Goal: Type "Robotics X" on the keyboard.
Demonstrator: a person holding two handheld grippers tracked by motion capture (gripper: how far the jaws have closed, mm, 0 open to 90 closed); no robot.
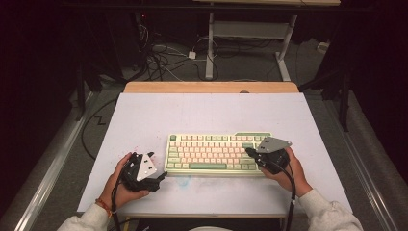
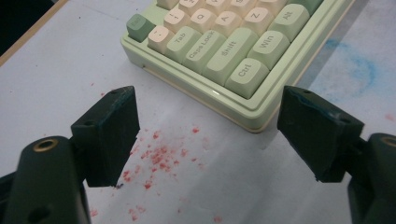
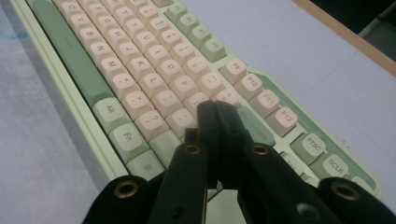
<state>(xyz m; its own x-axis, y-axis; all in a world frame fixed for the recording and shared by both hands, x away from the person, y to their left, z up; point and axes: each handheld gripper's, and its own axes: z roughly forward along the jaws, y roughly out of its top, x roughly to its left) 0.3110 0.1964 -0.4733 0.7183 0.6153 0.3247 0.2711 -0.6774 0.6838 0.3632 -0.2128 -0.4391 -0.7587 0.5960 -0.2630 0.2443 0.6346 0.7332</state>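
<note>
On the white surface [image 1: 144, 115], near the person's edge and roughly centred, lies a pale green mechanical keyboard [image 1: 217, 154] with cream and green keycaps. Its long side runs parallel to that edge.

Above the right end of the keyboard hangs the right claw [image 1: 250, 152], held in the person's right hand [image 1: 288, 171]. Its jaws are pressed together with nothing between them, and in the right gripper view the joined tips [image 3: 211, 112] point down at the cream keys of the right-hand block, near the bracket and punctuation keys; whether they touch a keycap cannot be told. A grey three-cornered plate [image 1: 273, 144] sits on top of this claw, and a cable trails back along the sleeve.

Just off the keyboard's left end, the left claw [image 1: 161, 179] rests low over the surface in the left hand [image 1: 122, 185]. Its jaws stand wide apart and hold nothing. In the left gripper view the keyboard's near left corner, with Ctrl, Shift, Caps Lock and Tab, lies just beyond the two black jaws, apart from them. Red specks [image 2: 159, 156] mark the surface between the jaws, and a faint blue smear [image 2: 359, 65] shows beside the keyboard's front edge.
</note>
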